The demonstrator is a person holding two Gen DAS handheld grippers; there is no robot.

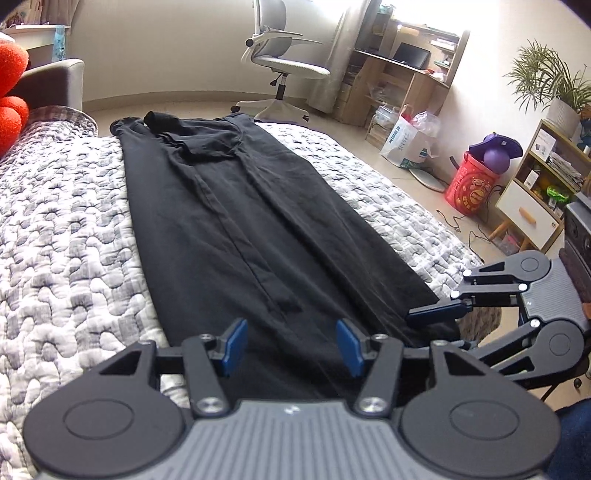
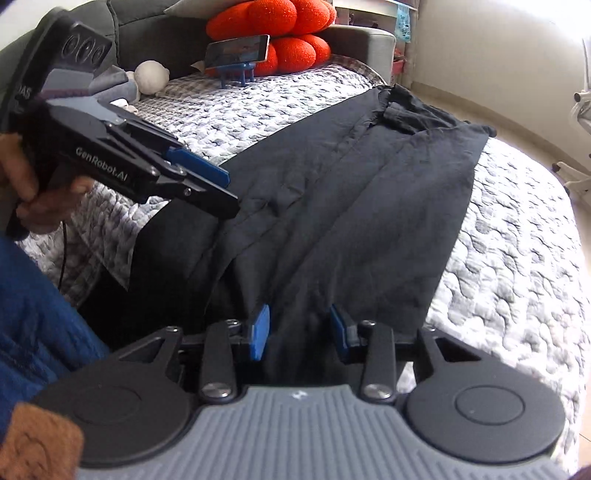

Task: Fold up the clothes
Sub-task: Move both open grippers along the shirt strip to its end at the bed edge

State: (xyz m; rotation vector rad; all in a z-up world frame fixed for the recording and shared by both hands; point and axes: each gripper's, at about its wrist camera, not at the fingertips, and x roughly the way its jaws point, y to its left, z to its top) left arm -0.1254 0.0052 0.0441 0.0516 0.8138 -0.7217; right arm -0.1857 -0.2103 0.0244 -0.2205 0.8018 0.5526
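A black garment (image 1: 236, 221) lies flat and long on the quilted bed (image 1: 66, 229), its sides folded in toward the middle, with a bunched part at the far end. My left gripper (image 1: 291, 345) is open, its blue pads over the near hem, holding nothing. My right gripper (image 2: 299, 332) is open over the near right corner of the garment (image 2: 351, 206), with cloth between its pads. It also shows in the left wrist view (image 1: 436, 314) at the right hem. The left gripper also shows in the right wrist view (image 2: 210, 188), above the left edge.
Red cushions (image 2: 273, 33), a phone on a blue stand (image 2: 236, 51) and a soft toy (image 2: 149, 75) sit at the bed's head. Beyond the bed stand an office chair (image 1: 284, 62), a desk (image 1: 406, 74), bags and a red bucket (image 1: 471, 184).
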